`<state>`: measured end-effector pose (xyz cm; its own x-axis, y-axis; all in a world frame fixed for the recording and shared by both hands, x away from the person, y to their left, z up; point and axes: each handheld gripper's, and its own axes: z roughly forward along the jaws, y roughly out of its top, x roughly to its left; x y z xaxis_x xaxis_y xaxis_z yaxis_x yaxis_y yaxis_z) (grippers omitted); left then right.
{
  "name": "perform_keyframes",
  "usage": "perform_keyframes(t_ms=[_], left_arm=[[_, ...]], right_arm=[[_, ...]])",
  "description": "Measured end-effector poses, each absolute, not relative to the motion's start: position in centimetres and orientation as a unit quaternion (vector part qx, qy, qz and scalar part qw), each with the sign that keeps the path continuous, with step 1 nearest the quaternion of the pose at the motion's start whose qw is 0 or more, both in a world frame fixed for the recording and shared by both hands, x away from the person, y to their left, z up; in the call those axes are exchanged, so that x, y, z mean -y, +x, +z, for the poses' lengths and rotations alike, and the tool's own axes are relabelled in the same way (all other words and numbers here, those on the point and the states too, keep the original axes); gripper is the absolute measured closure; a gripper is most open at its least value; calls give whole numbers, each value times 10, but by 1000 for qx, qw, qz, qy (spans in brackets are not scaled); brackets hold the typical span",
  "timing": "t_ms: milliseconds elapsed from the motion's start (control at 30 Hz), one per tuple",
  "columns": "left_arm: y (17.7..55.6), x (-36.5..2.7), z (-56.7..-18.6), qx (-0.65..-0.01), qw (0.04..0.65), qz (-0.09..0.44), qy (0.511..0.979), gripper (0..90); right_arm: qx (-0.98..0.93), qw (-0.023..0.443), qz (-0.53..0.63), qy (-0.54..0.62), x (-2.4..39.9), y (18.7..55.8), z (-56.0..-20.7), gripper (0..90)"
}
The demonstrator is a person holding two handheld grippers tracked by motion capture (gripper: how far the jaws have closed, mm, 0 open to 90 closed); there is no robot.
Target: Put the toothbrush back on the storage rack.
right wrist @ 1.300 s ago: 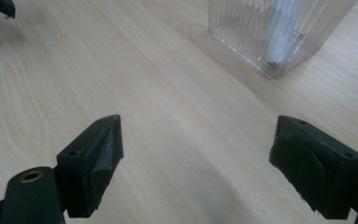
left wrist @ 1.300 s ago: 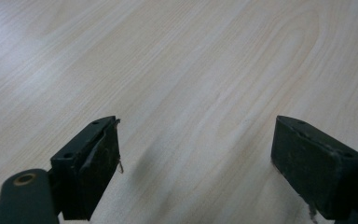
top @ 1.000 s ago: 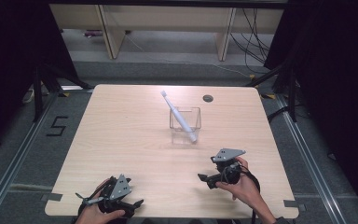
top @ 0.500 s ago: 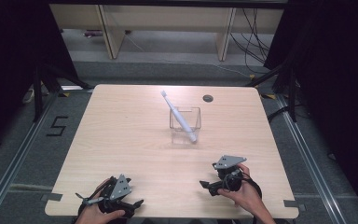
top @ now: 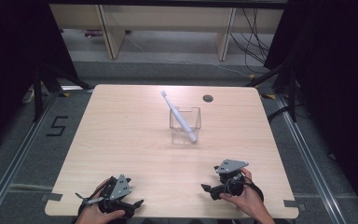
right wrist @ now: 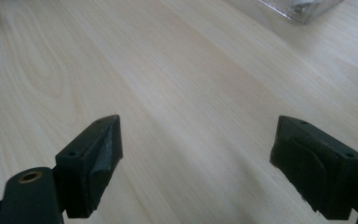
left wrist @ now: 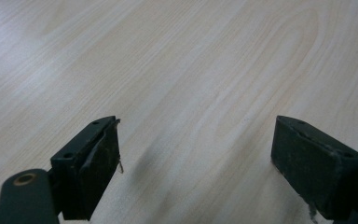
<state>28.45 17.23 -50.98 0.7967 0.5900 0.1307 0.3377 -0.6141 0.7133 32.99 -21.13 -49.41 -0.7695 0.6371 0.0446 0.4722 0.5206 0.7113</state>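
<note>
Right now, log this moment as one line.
left gripper open, empty, near edge | right gripper open, empty | toothbrush leaning in clear cup mid-table

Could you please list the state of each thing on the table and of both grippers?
White plastic toothbrush: leaning tilted in the cup, head up and out over the rim, held by nothing.
Clear square plastic cup: upright mid-table, holding the toothbrush.
Left gripper: jaws wide open, empty, low over the pale wooden table.
Right gripper: jaws wide open, empty, near the table's front edge.
</note>
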Motion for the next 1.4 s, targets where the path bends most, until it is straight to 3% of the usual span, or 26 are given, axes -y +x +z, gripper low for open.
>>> perform_keyframes(t_ms=[1400], left_arm=[[284, -172, -509, -261, 352, 180, 881, 151]], right_arm=[[-869, 117, 365, 313, 221, 326, -496, 168]])
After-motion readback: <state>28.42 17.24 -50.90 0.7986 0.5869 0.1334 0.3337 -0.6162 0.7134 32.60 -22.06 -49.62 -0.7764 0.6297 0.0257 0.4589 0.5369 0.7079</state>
